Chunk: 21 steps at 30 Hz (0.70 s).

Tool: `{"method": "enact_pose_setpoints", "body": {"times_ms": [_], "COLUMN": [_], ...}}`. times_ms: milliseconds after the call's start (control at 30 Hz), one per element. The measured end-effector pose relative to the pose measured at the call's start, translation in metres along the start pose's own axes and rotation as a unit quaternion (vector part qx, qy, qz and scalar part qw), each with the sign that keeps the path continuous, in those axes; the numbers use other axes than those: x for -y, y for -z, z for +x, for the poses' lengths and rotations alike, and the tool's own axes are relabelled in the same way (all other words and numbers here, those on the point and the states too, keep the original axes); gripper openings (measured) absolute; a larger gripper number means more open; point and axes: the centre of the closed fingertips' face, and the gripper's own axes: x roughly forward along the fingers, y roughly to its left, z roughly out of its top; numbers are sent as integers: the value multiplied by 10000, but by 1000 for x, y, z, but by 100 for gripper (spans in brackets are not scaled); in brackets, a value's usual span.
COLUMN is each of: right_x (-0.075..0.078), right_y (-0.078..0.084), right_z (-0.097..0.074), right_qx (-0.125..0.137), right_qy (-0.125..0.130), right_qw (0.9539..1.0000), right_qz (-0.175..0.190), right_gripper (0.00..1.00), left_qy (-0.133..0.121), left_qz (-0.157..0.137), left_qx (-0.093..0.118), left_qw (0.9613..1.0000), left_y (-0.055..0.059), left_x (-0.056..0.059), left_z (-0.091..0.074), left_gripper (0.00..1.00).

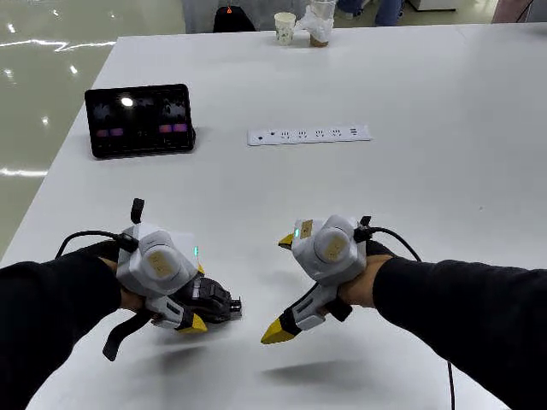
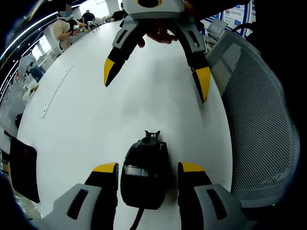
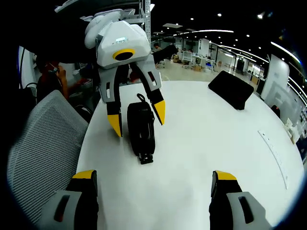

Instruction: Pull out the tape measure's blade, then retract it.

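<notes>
Resting on the white table (image 1: 427,128), the black tape measure (image 3: 140,129) lies on its narrow edge between the jaws of the left gripper (image 2: 148,168), which stand spread on either side of it with a thin gap showing. The right gripper (image 3: 155,176) faces it, jaws wide apart and holding nothing. Farther up the table sit a dark tablet (image 1: 139,120), a white power strip (image 1: 309,135) and a paper cup (image 1: 285,27). A grey mesh chair (image 3: 43,143) stands beside the table, with a glossy floor (image 1: 34,102) alongside.
</notes>
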Motion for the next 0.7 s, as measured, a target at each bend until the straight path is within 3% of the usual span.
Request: {"method": "enact_pose_setpoints", "body": {"times_ms": [200, 700], "right_x": [-1, 0], "right_y": [-1, 0], "right_z": [1, 15], "right_qx": [7, 11], "right_qy": [-5, -64], "right_qw": [10000, 10000], "right_qz": [-25, -5], "right_gripper": [99, 99], "left_qy": [-46, -45], "left_qz": [134, 301], "left_qx": [-42, -12], "left_qw": [9999, 9995], "left_y": [0, 1], "left_x": [-4, -4], "left_z": [0, -1], "left_gripper": [32, 30]}}
